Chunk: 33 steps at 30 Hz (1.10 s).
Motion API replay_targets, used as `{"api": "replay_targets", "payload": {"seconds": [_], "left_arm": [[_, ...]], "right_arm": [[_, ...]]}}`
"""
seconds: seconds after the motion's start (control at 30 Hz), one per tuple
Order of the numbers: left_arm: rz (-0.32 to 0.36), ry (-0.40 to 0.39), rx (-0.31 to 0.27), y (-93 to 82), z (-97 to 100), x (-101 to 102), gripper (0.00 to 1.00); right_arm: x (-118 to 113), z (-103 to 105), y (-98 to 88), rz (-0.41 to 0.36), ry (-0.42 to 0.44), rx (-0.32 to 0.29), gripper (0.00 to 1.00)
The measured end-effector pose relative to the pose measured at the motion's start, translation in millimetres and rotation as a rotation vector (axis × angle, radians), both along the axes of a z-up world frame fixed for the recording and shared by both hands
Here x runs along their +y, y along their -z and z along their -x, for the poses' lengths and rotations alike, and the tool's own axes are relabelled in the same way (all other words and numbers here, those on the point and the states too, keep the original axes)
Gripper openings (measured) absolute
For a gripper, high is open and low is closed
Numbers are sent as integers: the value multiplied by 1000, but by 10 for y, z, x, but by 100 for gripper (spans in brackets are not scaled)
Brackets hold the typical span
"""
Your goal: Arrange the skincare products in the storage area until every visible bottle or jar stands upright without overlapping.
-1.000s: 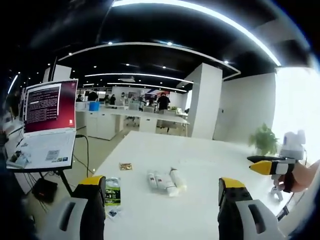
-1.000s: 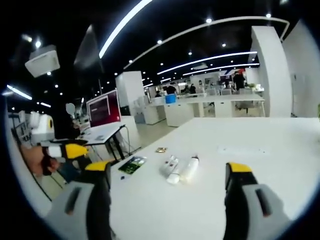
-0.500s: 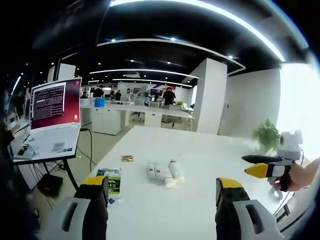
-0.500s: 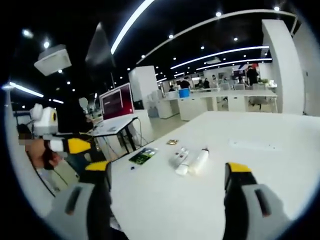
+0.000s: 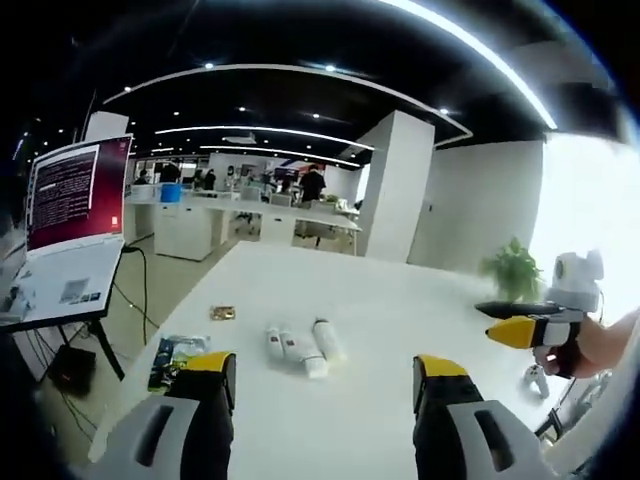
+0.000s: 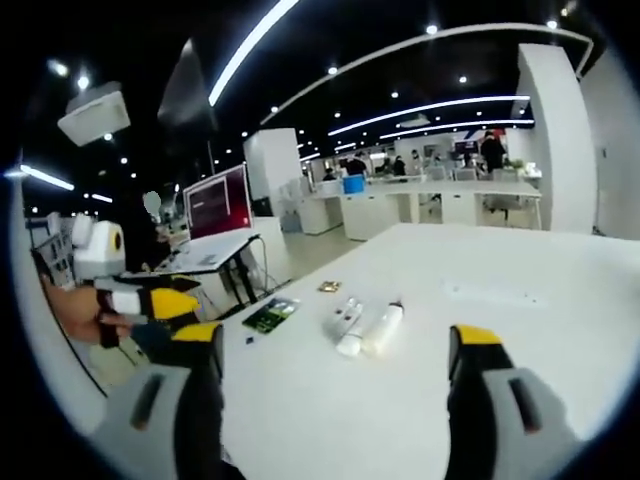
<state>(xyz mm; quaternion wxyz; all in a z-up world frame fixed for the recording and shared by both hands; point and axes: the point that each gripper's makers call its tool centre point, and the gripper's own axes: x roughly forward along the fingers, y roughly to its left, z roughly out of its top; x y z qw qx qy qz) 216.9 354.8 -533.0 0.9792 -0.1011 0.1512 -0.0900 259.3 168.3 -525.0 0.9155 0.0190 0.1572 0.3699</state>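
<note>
L gripper (image 5: 320, 375) from where I sit: jaws spread wide, nothing between them, held above the near part of the white table (image 5: 400, 320). R gripper (image 6: 335, 345) same story: jaws apart, empty, over the near table edge.

Skincare products: three white tubes/bottles (image 5: 297, 347) lying flat in a tight cluster mid-table, side by side and touching, none upright. In L gripper view they sit between my jaws but well ahead of the tips. In R gripper view the same cluster (image 6: 362, 322) is ahead, roughly centred between the jaws; the bottle on the right (image 6: 381, 324) has a dark cap end pointing away from cam, the two on the left look like shorter tubes. Can't read labels.

Other stuff on table: green/black flat packet (image 5: 176, 357) near the table's left edge in L view, also seen in R view (image 6: 268, 313); small brownish sachet (image 5: 222, 313) further back, apart from the tubes.

L view also catches the other gripper (image 5: 530, 325) at far right, yellow tip, hand (image 5: 590, 350) on the grip, off past the table edge. R view shows the opposite one at far left (image 6: 150, 300), held by a hand.

Bkgd: laptop (image 5: 65, 200) w/ red-ish screen on a stand left of table, potted plant (image 5: 512, 272) at rear right, white pillar (image 5: 390, 195), open office w/ ppl standing far back.
</note>
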Motion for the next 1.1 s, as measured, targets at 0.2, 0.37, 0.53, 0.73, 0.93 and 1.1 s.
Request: {"api": "replay_targets", "payload": {"seconds": [0.2, 0.37, 0.53, 0.73, 0.93, 1.1], "left_arm": [[4, 85, -32, 51, -225, 9, 75], [16, 139, -19, 240, -349, 107, 73], [39, 198, 16, 434, -496, 107, 72], [71, 259, 35, 455, -805, -151, 70], [42, 250, 125, 699, -1145, -314, 61], [65, 217, 179, 875, -1433, -421, 50]], "right_arm": [[-5, -85, 33, 46, 62, 23, 95], [-5, -57, 6, 49, 131, 54, 95], [-107, 22, 43, 85, 188, 63, 95], [-182, 86, 91, 96, 220, 87, 94], [-390, 84, 60, 93, 251, 91, 94], [-693, 34, 41, 86, 308, 88, 94]]}}
